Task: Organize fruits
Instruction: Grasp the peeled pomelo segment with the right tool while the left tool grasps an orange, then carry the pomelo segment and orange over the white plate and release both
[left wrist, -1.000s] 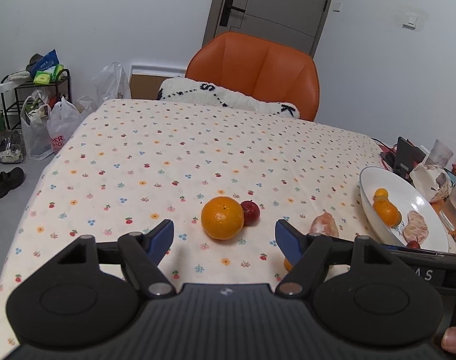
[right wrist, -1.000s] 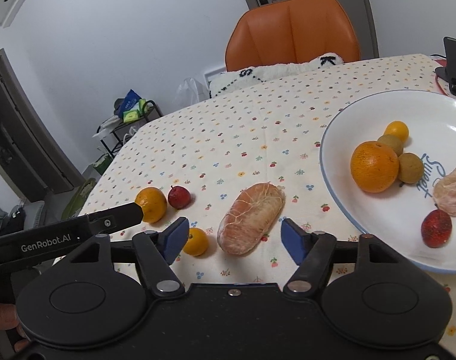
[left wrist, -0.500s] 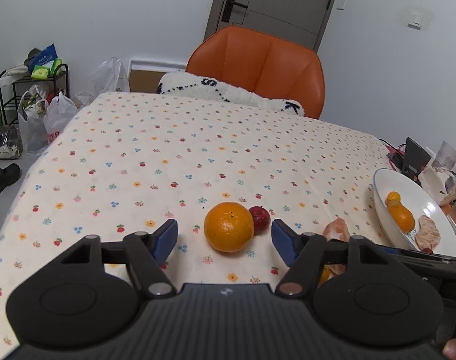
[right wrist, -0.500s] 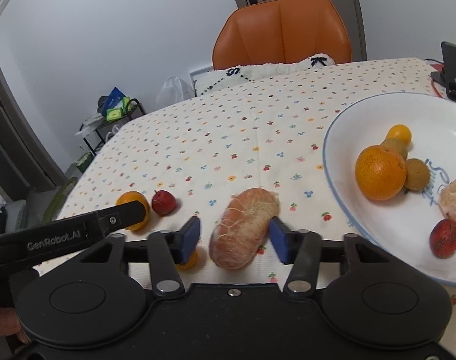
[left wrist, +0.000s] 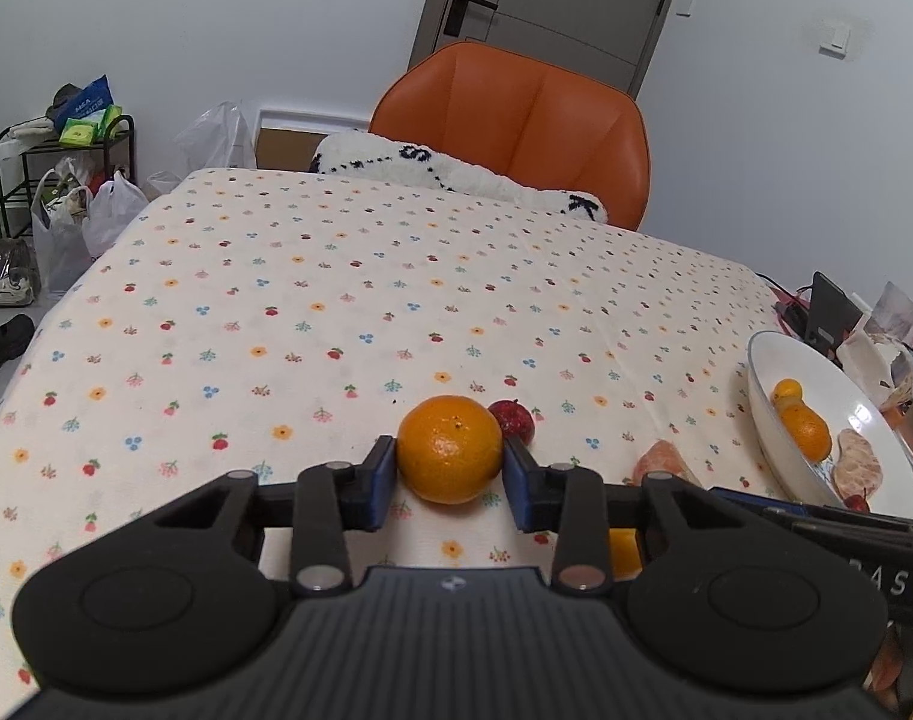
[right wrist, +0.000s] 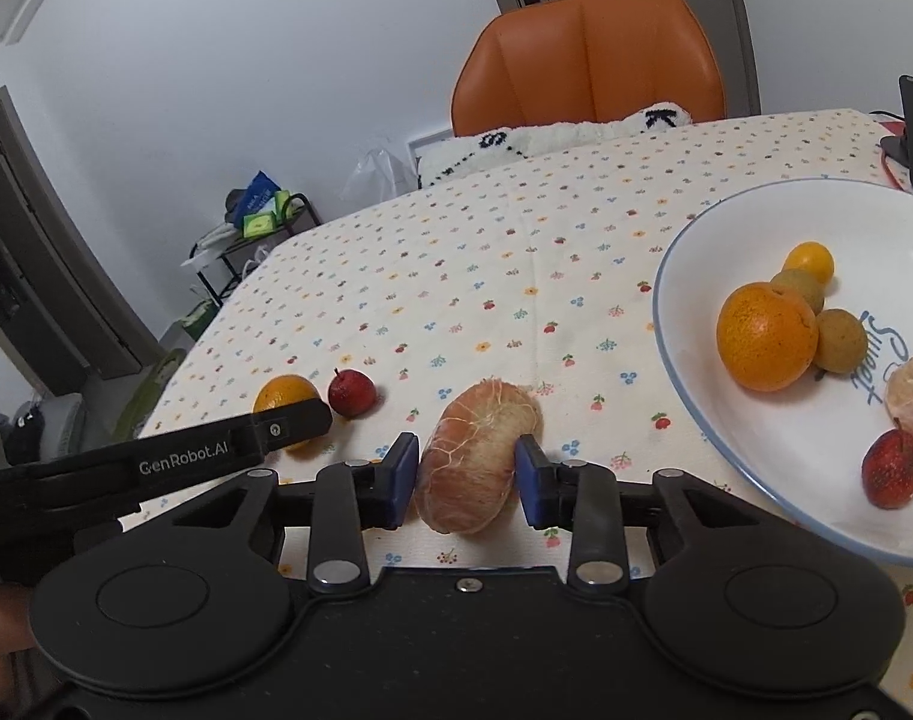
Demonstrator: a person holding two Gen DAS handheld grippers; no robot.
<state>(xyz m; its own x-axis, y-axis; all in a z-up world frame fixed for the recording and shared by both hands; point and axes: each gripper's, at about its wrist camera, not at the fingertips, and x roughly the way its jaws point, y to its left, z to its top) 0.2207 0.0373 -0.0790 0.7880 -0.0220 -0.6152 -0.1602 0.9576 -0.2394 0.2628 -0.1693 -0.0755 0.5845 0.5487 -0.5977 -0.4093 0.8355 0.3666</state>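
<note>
A pale wall and a grey door stand behind an orange chair (left wrist: pixel 516 126) with a smooth, padded back; a fluffy white cushion (left wrist: pixel 456 174) with black letters lies against it. My bench (left wrist: pixel 336 300) is covered in a cream cloth printed with small flowers and cherries, soft and slightly creased.

My left tongs (left wrist: pixel 450 474) are closed on an orange (left wrist: pixel 450 450), both blue pads touching its sides. It is round, bright and finely pitted, and it rests on the cloth near the front edge of the bench. A small red fruit (left wrist: pixel 513 417), dull and speckled, sits just behind it on the right, very close or touching; I cannot tell which.

My right tongs (right wrist: pixel 465 477) are narrowed about a peeled segment (right wrist: pixel 477 456), a long pinkish lump webbed with white pith, lying on the cloth. The left pad touches it; on the right I cannot tell whether the pad touches.

A wide white plate (right wrist: pixel 726 438) with a blue rim stands to the right of the segment, glossy and shallow. It holds a large orange (right wrist: pixel 765 336), two dull brownish round fruits (right wrist: pixel 840 339), a small yellow-orange one (right wrist: pixel 809 261), a red speckled fruit (right wrist: pixel 893 476) and another peeled piece at the edge.
</note>
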